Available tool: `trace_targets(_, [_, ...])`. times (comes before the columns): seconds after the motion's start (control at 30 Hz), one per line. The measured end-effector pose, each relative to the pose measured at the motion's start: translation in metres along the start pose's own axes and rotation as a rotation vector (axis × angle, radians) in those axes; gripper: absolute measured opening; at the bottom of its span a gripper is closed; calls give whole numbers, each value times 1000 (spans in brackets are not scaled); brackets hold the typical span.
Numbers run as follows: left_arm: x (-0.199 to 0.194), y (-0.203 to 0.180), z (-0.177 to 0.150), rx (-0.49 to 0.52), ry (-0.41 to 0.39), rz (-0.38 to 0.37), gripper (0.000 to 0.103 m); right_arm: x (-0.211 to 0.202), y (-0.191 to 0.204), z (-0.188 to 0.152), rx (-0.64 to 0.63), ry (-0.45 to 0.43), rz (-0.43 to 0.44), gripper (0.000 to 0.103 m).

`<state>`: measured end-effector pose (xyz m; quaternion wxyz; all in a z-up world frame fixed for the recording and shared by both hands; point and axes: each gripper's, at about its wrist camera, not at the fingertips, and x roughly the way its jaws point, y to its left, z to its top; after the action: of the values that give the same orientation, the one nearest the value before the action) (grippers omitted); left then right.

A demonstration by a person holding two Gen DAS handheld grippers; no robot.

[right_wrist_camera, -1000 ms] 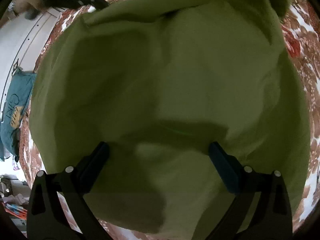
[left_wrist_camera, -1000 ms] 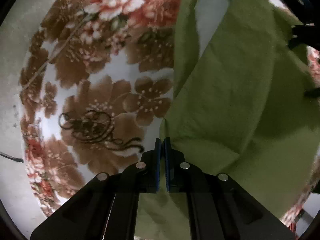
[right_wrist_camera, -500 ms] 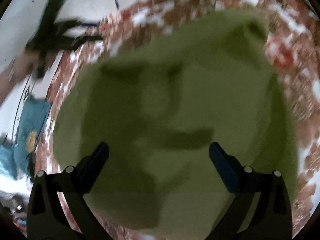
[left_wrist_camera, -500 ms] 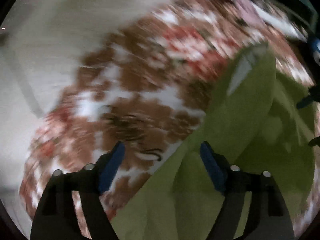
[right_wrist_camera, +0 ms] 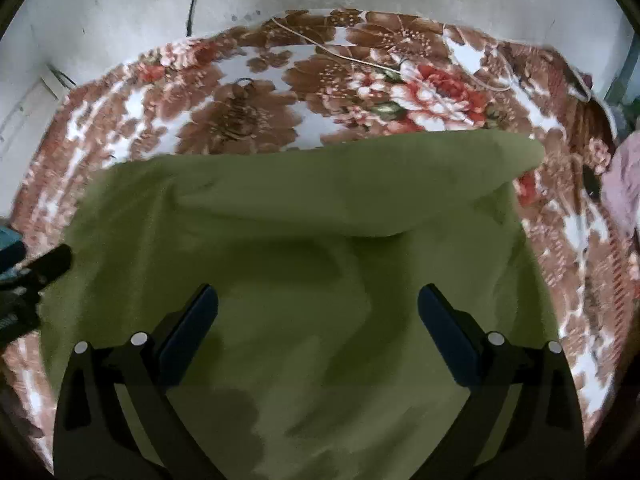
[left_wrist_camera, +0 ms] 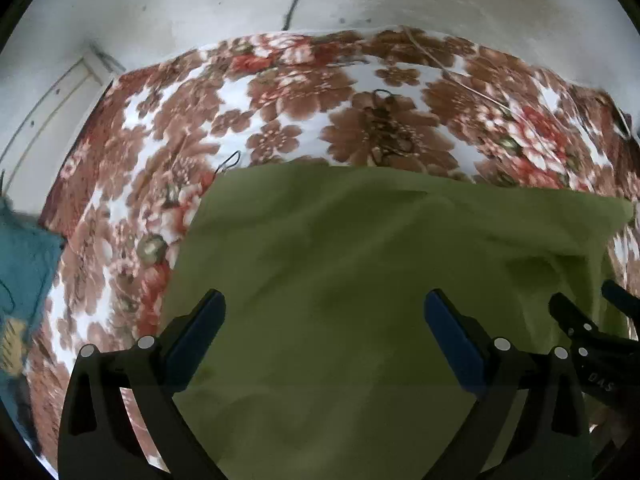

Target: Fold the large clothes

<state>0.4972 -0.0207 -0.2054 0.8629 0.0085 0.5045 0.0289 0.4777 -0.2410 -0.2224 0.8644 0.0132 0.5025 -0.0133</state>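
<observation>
An olive-green garment (left_wrist_camera: 360, 264) lies spread on a floral blanket (left_wrist_camera: 280, 112), filling the lower half of both wrist views; in the right wrist view the garment (right_wrist_camera: 320, 240) has a folded flap along its far edge. My left gripper (left_wrist_camera: 325, 312) hovers above the cloth; its jaws are opening wide and hold nothing. My right gripper (right_wrist_camera: 318, 308) also stands open above the cloth, empty. In the left wrist view the right gripper's black body shows at the right edge (left_wrist_camera: 592, 336), and the left one at the left edge of the right wrist view (right_wrist_camera: 28, 280).
The floral blanket (right_wrist_camera: 360, 80) runs back to a pale wall (left_wrist_camera: 200, 4) with a dark cable hanging down it. A teal garment (left_wrist_camera: 20, 280) lies off the blanket at the left. A pinkish cloth (right_wrist_camera: 624, 184) sits at the right edge.
My left gripper let go of the green cloth's edge, opened wide, rolled and drew back above the garment. My right gripper stayed open and rose, so more blanket and wall show.
</observation>
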Motion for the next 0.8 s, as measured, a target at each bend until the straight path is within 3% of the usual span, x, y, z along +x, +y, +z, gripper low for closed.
trace_targets(0.27, [36,3,-14,-15,56,-34,98,36,-25,-6,7,77,-89,98])
trace_targets(0.67, [101,4,-30,21,139,-95,99,89,-51,-28,-24,142,-12,99])
trace_targets(0.8, [119,11,-34,-7,158,-141,99,106,-67,-35,-17,164,53,99])
